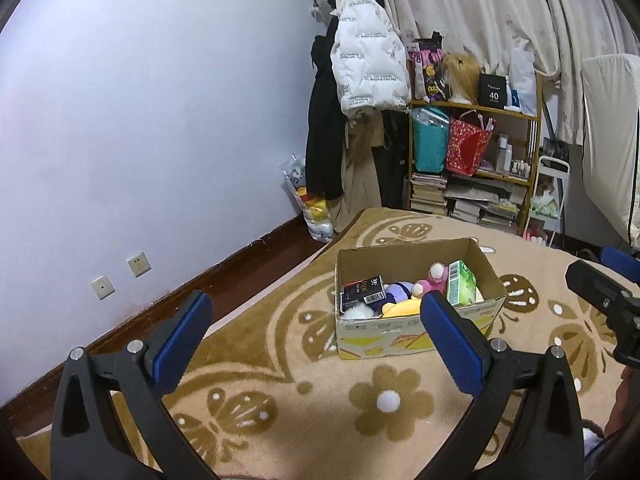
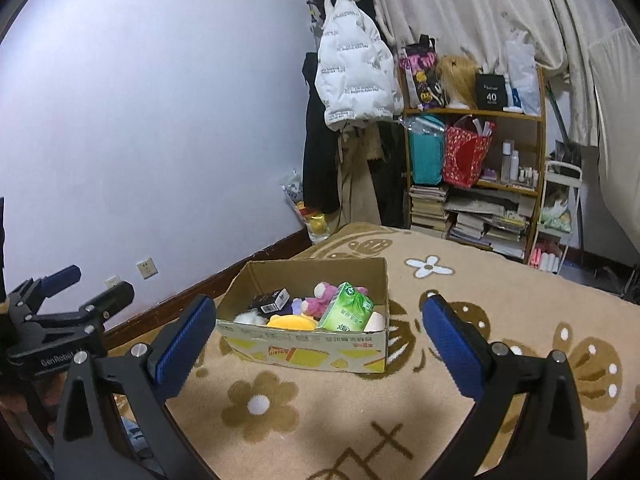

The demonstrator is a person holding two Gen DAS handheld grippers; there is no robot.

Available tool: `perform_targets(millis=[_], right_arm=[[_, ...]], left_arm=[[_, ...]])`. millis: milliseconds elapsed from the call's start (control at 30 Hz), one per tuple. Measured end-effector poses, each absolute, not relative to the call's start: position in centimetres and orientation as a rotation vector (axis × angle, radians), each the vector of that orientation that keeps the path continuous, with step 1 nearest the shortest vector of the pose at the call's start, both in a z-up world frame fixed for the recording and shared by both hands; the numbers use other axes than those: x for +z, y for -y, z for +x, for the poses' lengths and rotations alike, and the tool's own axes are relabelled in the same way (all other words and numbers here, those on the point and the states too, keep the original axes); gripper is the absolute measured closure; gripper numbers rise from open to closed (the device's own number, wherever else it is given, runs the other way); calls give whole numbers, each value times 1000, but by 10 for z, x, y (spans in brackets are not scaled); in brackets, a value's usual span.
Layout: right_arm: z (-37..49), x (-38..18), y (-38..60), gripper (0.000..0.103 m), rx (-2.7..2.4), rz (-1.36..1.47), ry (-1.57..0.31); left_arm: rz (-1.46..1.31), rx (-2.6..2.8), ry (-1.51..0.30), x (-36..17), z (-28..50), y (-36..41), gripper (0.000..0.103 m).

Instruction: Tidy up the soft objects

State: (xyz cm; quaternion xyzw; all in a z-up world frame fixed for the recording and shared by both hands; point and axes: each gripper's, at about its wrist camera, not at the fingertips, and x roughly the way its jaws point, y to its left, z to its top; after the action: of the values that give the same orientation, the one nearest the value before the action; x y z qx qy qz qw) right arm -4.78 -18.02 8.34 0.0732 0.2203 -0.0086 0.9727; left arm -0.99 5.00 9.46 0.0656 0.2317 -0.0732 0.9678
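Above, both the left tongs (image 1: 316,314) and right tongs (image 2: 320,318) hover spread and empty; soft toys (image 2: 320,300) lie in the cardboard box (image 2: 304,354); a shallow pinch may slip off plush

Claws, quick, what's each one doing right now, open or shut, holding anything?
Left claw: open, holding nothing.
Right claw: open, holding nothing.

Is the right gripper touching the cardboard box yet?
Apart. The right wrist view shows the right gripper open, with blanket between its fingertips and the cardboard box.
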Motion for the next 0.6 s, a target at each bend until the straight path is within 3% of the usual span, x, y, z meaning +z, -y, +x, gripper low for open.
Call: perform_targets(millis=[600], right_arm=[[-67, 59, 175, 0, -19, 152, -409]], left_arm=[[96, -160, -432, 77, -20, -58, 0]])
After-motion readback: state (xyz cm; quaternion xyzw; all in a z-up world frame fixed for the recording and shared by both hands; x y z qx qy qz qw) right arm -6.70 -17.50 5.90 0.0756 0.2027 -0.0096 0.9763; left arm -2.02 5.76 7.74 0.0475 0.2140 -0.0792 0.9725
